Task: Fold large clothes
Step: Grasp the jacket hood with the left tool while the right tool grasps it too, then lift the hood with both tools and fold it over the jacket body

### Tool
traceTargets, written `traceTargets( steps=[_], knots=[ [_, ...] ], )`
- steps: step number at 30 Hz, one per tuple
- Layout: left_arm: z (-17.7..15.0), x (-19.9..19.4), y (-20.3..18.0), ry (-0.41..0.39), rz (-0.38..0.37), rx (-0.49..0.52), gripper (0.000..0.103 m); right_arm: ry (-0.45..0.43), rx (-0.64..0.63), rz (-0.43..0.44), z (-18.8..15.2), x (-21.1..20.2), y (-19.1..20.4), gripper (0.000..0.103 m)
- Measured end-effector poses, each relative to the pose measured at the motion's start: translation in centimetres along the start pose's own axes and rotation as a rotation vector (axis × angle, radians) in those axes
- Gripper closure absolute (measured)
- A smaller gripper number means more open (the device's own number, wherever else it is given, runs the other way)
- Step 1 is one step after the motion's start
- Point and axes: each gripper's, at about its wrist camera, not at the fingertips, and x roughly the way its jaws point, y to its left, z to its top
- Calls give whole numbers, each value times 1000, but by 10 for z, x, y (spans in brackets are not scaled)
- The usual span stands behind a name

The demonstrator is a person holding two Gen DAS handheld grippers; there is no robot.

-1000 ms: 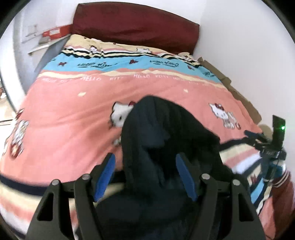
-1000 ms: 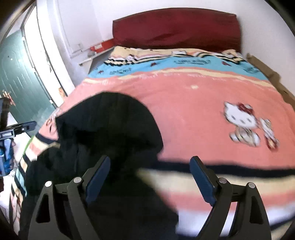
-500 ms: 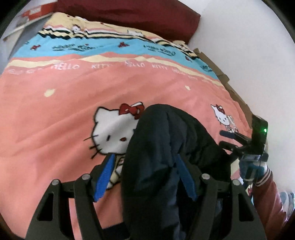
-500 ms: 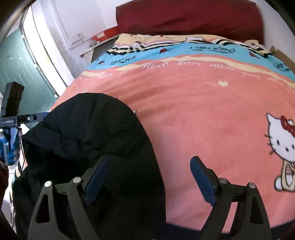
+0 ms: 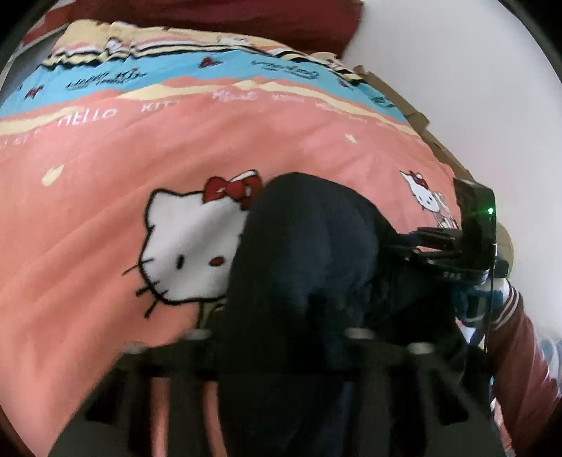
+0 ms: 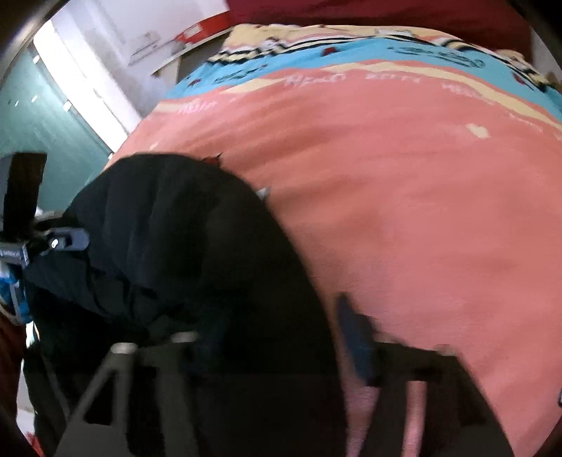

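A large dark navy garment (image 5: 302,267) lies bunched on the pink Hello Kitty bedspread (image 5: 123,168). It drapes over my left gripper (image 5: 277,334) and hides the fingertips, so the jaw gap is unreadable. In the right wrist view the same garment (image 6: 182,253) covers the left finger of my right gripper (image 6: 277,334); the right blue pad (image 6: 354,337) shows, blurred. Each view shows the other gripper at its edge: the right one (image 5: 456,246), the left one (image 6: 45,242), both touching the garment.
A dark red headboard cushion (image 5: 217,17) stands at the far end of the bed. A white wall (image 5: 474,105) runs along the right. A green door (image 6: 31,140) and a shelf with a red box (image 6: 196,31) are at the left.
Both grippers have moved forward over the bed and tilted down. The garment has come further over both grippers and now hides the left gripper's pads, which showed wide apart before.
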Motion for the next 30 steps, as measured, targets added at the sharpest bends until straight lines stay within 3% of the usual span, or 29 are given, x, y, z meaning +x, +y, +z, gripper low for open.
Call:
traceTargets(
  steps=[3,6,17,30],
  knots=[
    [-7,-10,-18,-46,33,63,85,-36,-92,-45,-5,-9,22,89],
    [-22,-29,-38,-99,65,127,87,-96,-145,-83,-15,-29,40,93],
    [-95,-114,-92,-220,87,259,89,-270,-296,-71,-75,-125,108,96],
    [-185,-163,-153,-298,144,392,89,-394,-338,-7,-169,-201,146,97]
  ],
)
